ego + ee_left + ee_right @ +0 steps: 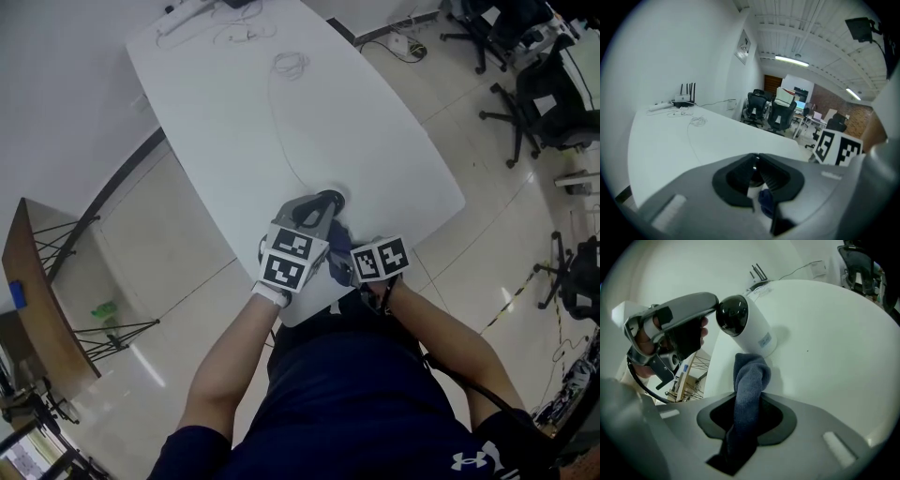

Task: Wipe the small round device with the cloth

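The small round device [743, 326] is a white body with a black dome, and it stands tilted on the white table [281, 112] near its front edge. My left gripper [715, 305] reaches it from the left. Its tips are nearly together at the dome's upper rim [754, 159], with the white body showing beneath. My right gripper [745, 413] is shut on a blue cloth [750, 376], whose bunched end sticks out and touches the device's lower side. In the head view both grippers [323, 202] [342, 267] crowd around the device [330, 199].
A thin cable [291, 64] coils on the table's far half, with a router [683, 97] and a power strip [187, 11] at the far end. Office chairs [525, 103] stand to the right and a wooden rack [37, 300] to the left.
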`<state>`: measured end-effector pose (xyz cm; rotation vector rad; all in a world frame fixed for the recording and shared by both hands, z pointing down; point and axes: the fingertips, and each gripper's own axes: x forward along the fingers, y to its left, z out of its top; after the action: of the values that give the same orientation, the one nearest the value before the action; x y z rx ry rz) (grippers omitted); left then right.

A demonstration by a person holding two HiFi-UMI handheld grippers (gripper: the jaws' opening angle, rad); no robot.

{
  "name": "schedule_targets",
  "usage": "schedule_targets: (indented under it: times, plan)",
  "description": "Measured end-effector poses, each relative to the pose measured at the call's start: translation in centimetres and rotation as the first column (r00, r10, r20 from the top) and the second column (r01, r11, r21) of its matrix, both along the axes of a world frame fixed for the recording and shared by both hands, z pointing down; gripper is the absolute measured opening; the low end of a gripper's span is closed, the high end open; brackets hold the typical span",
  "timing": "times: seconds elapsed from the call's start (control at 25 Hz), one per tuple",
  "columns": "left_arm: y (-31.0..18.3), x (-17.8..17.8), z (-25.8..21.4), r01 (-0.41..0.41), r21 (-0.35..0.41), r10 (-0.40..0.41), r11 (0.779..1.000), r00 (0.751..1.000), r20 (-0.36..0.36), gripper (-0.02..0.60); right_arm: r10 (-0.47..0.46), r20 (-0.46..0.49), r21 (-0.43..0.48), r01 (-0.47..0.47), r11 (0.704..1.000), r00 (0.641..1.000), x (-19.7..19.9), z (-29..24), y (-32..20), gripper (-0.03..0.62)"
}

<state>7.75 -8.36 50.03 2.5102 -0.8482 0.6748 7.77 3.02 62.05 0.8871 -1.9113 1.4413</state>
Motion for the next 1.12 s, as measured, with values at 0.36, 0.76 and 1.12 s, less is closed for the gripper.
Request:
schedule_targets:
  times: [0.36,0.76,1.12]
  plan:
    - [2.7,-4.4,-2.8,0.171,-0.147,-0.197,0.974,0.962,-0.19,0.043,-0.019,0.226,0.124,-0.01,0.992,0.974,0.0,-5.2,-1.4,0.11]
    - [9.1,-4.2,1.1,0.077,-0.444,-0.246,0.893,0.908,-0.338,0.249,-0.119,0.312,0.271,0.032,0.962,0.943,-0.5,-9.5,-1.3,0.11]
    - [10.5,-2.5,-1.1,-0.134,-0.544,-0.294,0.829,0.723,-0.626,0.301,-0.305,0.386,0.414,0.132,0.901,0.871,-2.6,-12.6,0.7,0.118]
